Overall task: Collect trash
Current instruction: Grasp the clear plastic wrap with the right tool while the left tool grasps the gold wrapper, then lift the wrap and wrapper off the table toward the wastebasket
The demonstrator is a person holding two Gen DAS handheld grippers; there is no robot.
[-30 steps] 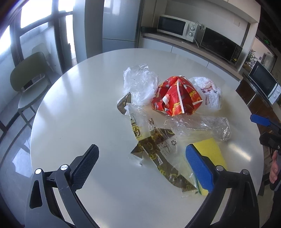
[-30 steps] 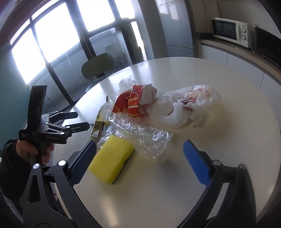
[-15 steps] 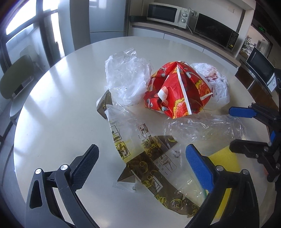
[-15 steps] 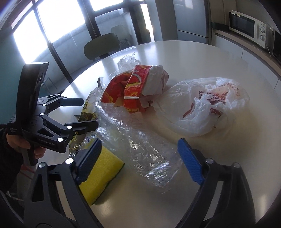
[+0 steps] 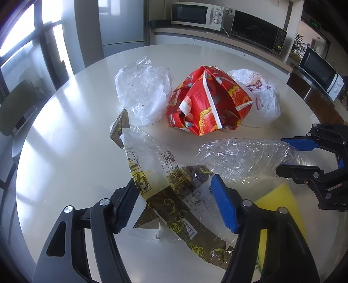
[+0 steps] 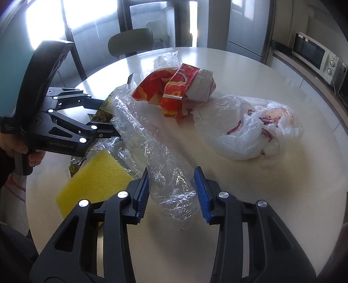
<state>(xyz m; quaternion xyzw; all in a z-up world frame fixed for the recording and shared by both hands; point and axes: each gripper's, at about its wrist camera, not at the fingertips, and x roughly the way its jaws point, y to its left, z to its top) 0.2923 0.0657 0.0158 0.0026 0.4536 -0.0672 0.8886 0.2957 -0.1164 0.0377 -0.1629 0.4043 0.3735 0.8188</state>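
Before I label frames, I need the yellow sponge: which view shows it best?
The right wrist view: the yellow sponge lies mostly exposed beside the right gripper. The left wrist view shows only strips behind the left gripper.

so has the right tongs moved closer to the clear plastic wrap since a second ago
Yes. The right tongs have come down and forward over the round table, closing; they now straddle the clear plastic wrap.

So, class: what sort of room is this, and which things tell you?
Probably a shared kitchen or break room: microwaves on a counter, a fridge, and a round table.
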